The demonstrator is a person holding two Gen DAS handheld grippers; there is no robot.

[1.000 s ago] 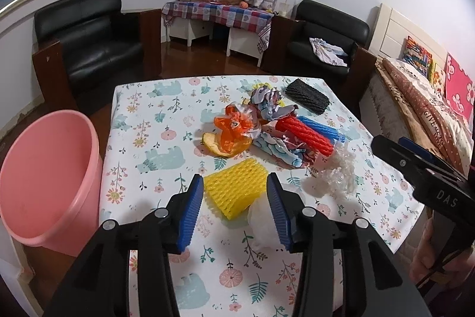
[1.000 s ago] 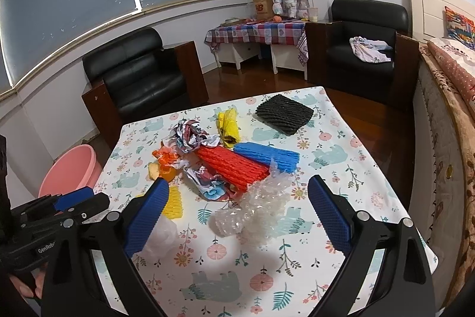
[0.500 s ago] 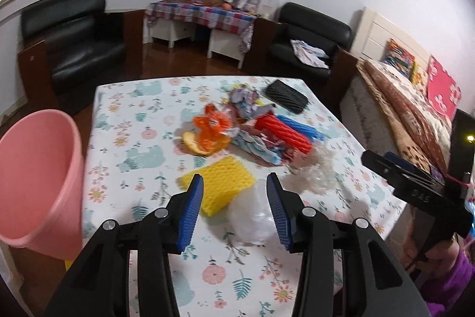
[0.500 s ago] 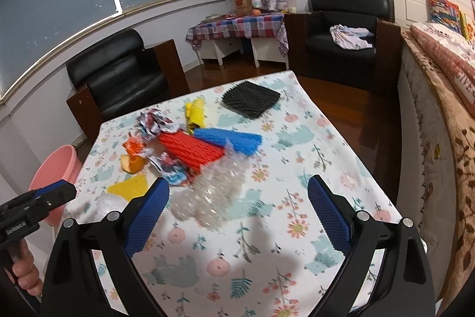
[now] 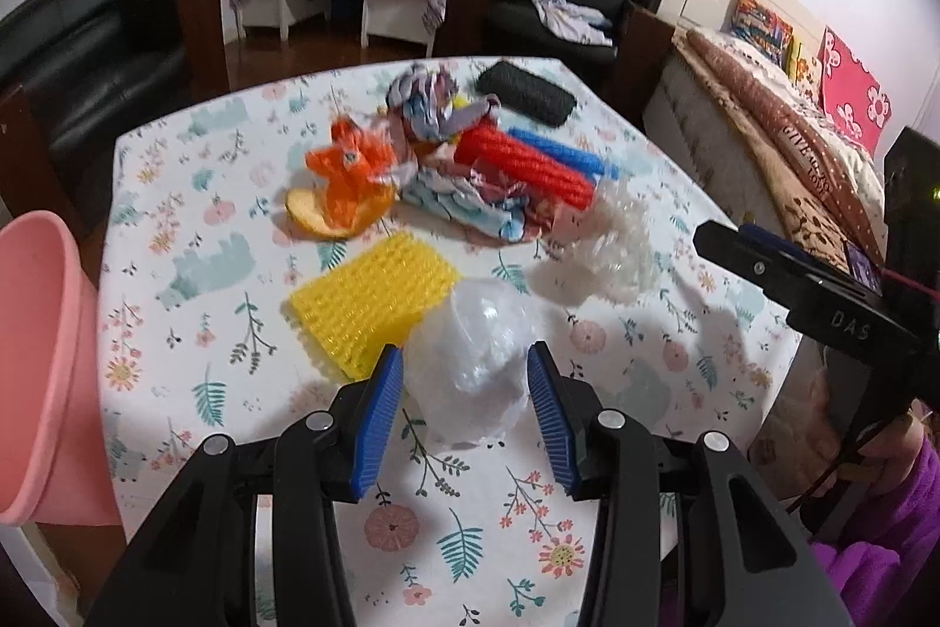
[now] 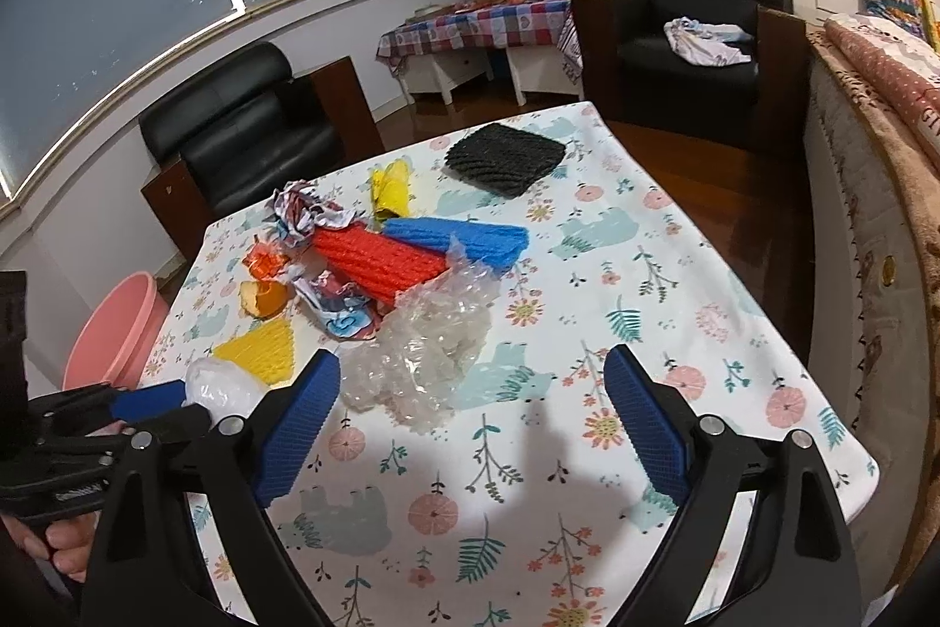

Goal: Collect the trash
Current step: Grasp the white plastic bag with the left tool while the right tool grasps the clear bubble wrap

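Trash lies on the flowered table (image 5: pixel 176 274): a crumpled white plastic ball (image 5: pixel 470 362), a yellow foam net (image 5: pixel 370 304), clear bubble wrap (image 5: pixel 611 257), red (image 5: pixel 529 163) and blue (image 5: pixel 564 151) foam nets, orange scraps (image 5: pixel 346 180), crumpled paper (image 5: pixel 435 104) and a black foam net (image 5: pixel 526 92). My left gripper (image 5: pixel 467 415) is open, its jaws on either side of the plastic ball. My right gripper (image 6: pixel 470 427) is wide open and empty, just in front of the bubble wrap (image 6: pixel 423 351). The pink bin (image 5: pixel 41 356) stands at the table's left side.
Black armchairs (image 6: pixel 235 127) stand behind the table, and a bed (image 5: pixel 793 127) lies to the right. A checked-cloth side table (image 6: pixel 476 27) stands at the back wall. The table's near right corner (image 6: pixel 852 462) drops to wooden floor.
My left gripper has moved forward and right, from the yellow foam net to the white plastic ball, which now sits between its jaws. My right gripper has come closer to the bubble wrap.
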